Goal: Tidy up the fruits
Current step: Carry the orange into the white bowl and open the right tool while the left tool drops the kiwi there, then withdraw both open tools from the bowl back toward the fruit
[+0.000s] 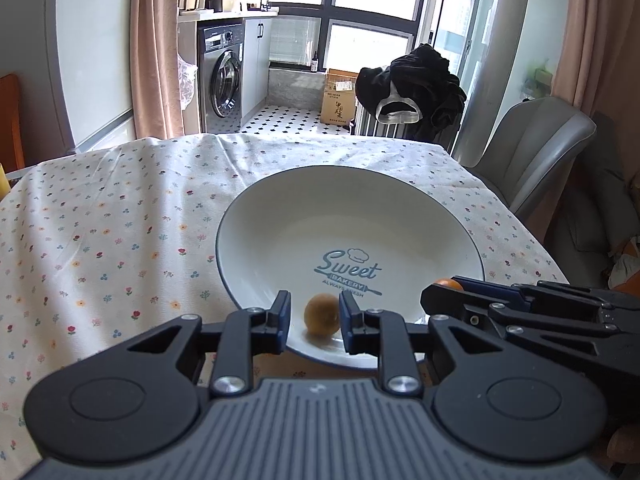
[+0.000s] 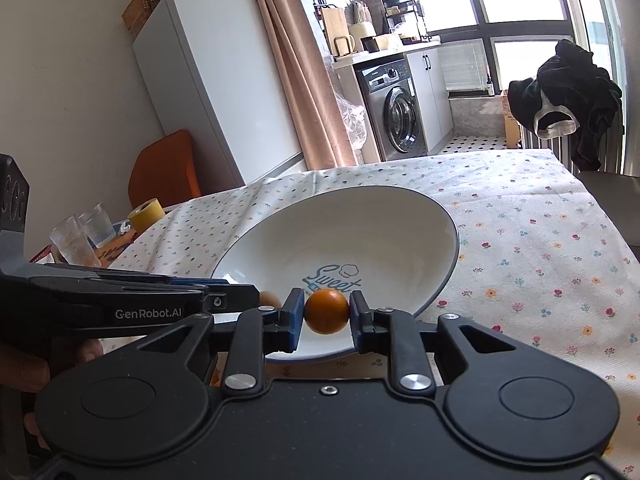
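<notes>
Right gripper (image 2: 326, 312) pinches a small orange fruit (image 2: 326, 311) between its blue pads, one pad on each side, fruit held at its widest part. It hangs over the near rim of the white plate (image 2: 440, 216), above the dish and not touching it as far as the right wrist view shows.

Left gripper (image 1: 315, 312) spread, nothing between the fingers. Seen through the gap: a brownish round fruit (image 1: 322, 314) lying inside the plate (image 1: 256, 216), on the inner slope near the near edge, clear of both pads.

Plate sits on the flowered tablecloth (image 1: 104, 216), toward the table's near edge and right of centre. "Sweet Bakery" print in the well. Glasses (image 2: 86, 232) and a roll of yellow tape (image 2: 147, 213) at the table's far left edge, well apart from the work.

Step in hand, by my reading: setting the orange fruit into the plate beside the brown one.

To do it well:
- carry the fruit past the rim toward the flat well (the slope would let a round fruit roll);
- lower until it nearly rests before spreading the pads;
- open slowly, so neither pad flicks it;
- keep it off the brown fruit, to avoid knocking that one;
- draw the left gripper aside, since the two tools crowd the same near edge.
</notes>
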`<state>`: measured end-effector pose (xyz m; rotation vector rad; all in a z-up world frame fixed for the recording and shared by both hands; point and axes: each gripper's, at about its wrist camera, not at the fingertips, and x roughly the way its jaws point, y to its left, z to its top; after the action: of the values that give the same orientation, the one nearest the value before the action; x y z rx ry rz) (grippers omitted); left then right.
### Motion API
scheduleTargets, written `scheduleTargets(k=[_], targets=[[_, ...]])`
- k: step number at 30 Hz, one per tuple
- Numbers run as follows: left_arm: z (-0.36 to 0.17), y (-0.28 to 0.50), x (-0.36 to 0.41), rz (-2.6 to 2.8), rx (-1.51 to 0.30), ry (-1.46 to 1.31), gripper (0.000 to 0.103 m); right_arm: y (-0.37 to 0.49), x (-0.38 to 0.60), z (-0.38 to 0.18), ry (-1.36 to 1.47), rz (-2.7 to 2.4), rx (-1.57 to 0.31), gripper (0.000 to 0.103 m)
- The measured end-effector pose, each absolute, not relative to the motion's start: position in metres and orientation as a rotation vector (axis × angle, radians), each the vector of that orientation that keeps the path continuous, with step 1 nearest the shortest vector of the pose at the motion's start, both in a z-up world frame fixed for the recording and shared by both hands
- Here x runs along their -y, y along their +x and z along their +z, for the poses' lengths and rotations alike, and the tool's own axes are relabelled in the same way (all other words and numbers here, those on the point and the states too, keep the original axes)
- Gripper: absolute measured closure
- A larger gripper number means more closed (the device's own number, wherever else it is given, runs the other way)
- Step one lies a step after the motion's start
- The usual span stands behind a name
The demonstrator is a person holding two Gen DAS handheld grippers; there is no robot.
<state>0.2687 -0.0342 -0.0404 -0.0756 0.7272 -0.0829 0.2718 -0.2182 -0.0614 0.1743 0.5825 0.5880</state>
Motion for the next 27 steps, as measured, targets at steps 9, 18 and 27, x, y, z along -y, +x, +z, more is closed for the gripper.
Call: scheduleTargets(k=[9, 18, 27], targets=[[-0.028, 0.246, 0.018, -0.053, -0.703, -0.105, 0.076, 0.271, 0.214, -0.058, 0.185, 0.574, -0.594, 0.075], [-0.016, 0.218, 0.006, -0.023, -0.673, -0.12, 0.06, 0.25, 0.214, -0.047, 0.175, 0.567, -0.553, 0.052], [-0.005, 0.189, 0.002, 0.012, -0.616, -0.121, 0.029, 0.22, 0.216, -0.031, 0.159, 0.571, -0.493, 0.01]])
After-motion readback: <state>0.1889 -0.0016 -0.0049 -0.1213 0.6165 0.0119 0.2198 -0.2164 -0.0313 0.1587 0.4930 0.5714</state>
